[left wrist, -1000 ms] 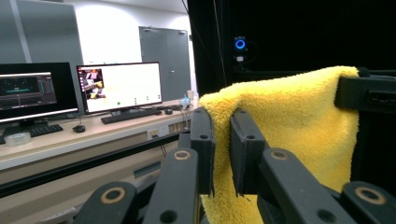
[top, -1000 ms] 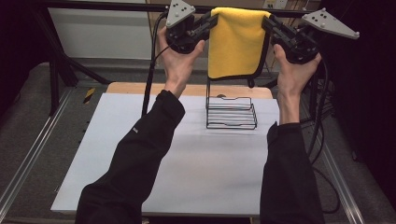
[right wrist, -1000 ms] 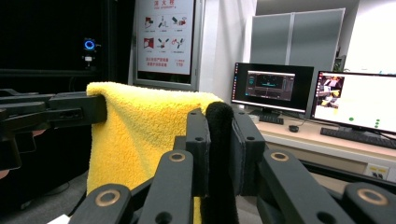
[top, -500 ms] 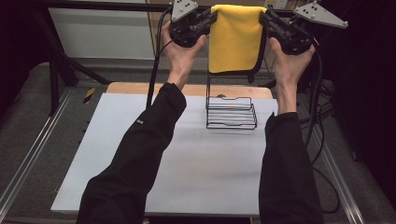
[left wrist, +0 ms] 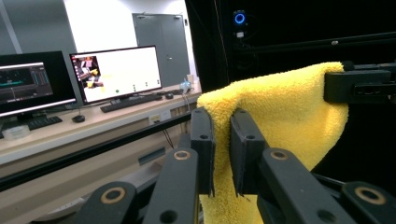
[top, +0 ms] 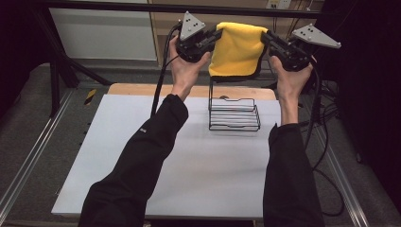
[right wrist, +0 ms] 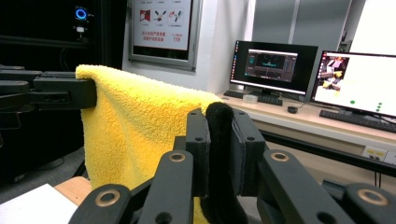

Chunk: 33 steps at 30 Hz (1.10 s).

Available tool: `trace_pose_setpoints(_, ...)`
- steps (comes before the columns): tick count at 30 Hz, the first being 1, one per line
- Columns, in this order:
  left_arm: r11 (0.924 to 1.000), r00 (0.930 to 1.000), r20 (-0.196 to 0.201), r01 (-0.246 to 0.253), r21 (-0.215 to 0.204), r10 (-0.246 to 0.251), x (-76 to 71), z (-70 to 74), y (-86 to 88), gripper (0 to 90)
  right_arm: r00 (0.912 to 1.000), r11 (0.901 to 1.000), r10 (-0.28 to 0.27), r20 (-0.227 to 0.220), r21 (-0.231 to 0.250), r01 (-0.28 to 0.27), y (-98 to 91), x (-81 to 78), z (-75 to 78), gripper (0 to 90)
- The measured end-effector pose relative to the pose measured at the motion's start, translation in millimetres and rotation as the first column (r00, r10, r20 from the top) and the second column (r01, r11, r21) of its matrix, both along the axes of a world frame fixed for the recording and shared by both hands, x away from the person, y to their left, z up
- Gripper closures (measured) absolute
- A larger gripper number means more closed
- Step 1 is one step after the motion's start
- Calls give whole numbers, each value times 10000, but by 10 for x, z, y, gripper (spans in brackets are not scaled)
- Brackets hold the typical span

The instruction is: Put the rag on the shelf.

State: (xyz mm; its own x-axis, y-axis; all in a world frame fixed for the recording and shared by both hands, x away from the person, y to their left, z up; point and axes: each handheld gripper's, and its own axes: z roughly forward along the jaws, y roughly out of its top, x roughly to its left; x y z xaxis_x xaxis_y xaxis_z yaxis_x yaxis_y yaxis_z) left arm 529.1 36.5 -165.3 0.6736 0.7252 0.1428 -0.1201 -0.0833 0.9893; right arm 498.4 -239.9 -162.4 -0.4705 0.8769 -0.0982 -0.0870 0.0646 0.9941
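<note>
High view, both forearms raised, left tool [top: 218, 37] and right tool [top: 264, 39] each clamping yellow towel [top: 238, 49] above wire rack [top: 234, 113]

cloth [top: 236, 49]: plain bright yellow, black trim on the right edge | grippers, left [top: 215, 37] and right [top: 265, 38]: black, grey top plates | rack [top: 234, 113]: black wire | table [top: 179, 161]: pale grey-white top, light wood strip at far edge | sleeves [top: 142, 161]: black

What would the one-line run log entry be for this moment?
left gripper: shut on yellow towel | right gripper: shut on yellow towel | towel: stretched between both, hanging folded above black wire rack | rack: on table
</note>
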Motion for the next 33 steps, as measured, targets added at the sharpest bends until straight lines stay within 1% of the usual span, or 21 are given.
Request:
trace_pose_setpoints(1, 10000, 10000, -5, 23, -3, -23, 4, -16, 1, 805, 10000, 10000, 6, -64, 46, -5, -6, 7, -26, 796)
trace_pose_setpoints(4, 10000, 10000, 42, 38, -73, -38, 18, -31, 9, 805, 10000, 10000, 28, -31, 29, -28, -9, 13, -25, 796)
trace_pose_setpoints(5, 10000, 9999, 100, -31, -31, 31, 24, -26, 15, 806, 10000, 10000, 40, 49, -44, -39, 7, 17, -12, 796)
trace_pose_setpoints(7, 9999, 9998, 153, -122, 40, 122, 37, -27, 32, 806, 10000, 9999, 93, -9, -63, -93, 37, 19, -13, 796)
trace_pose_setpoints(9, 9997, 9998, -1, -178, 179, 178, 60, -66, 63, 807, 9998, 9998, 119, -151, -133, -121, 79, 28, -42, 796)
trace_pose_setpoints(11, 9999, 9999, -113, -47, 124, 48, 55, -125, 86, 807, 9998, 9997, 110, -156, -210, -114, 82, 32, -58, 796)
trace_pose_setpoints(12, 9999, 9999, -117, 4, 162, -2, 46, -155, 90, 807, 9995, 9998, 76, -301, -206, -82, 74, 35, -106, 796)
trace_pose_setpoints(14, 9997, 9999, -125, 112, 238, -109, 25, -202, 83, 807, 9994, 9998, 64, -336, -192, -70, 64, 33, -120, 796)
trace_pose_setpoints(17, 9991, 9995, -144, 271, 333, -266, -9, -235, 38, 807, 9991, 9997, -20, -423, -227, 11, 11, 23, -162, 796)
trace_pose_setpoints(19, 9987, 9990, -158, 421, 291, -417, -36, -236, -9, 807, 9990, 9993, -206, -402, -309, 193, -46, 2, -145, 796)
trace_pose_setpoints(22, 9973, 9974, -193, 698, 227, -694, -69, -231, -83, 807, 9991, 9992, -300, -304, -286, 291, -100, -28, -114, 796)
trace_pose_setpoints(24, 9967, 9971, -122, 759, 304, -755, -86, -212, -125, 807, 9992, 9992, -352, -197, -203, 348, -174, -81, -61, 796)
trace_pose_setpoints(26, 9969, 9976, 32, 683, 398, -685, -99, -174, -141, 807, 9992, 9993, -347, -204, -156, 344, -184, -94, -51, 796)
trace_pose_setpoints(28, 9975, 9984, 154, 529, 470, -537, -98, -136, -125, 807, 9996, 9998, -191, -202, -104, 189, -198, -120, -50, 796)
trace_pose_setpoints(29, 9978, 9989, 182, 422, 515, -432, -94, -128, -106, 807, 9995, 9999, -120, -276, -42, 119, -185, -127, -63, 796)
trace_pose_setpoints(32, 9967, 9997, 77, 223, 785, -230, -76, -162, -26, 808, 9991, 9999, 86, -409, -137, -92, -117, -100, -136, 796)
trace_pose_setpoints(33, 9967, 9998, 16, 198, 782, -200, -74, -188, 3, 808, 9987, 9997, 160, -491, -152, -168, -88, -83, -167, 796)
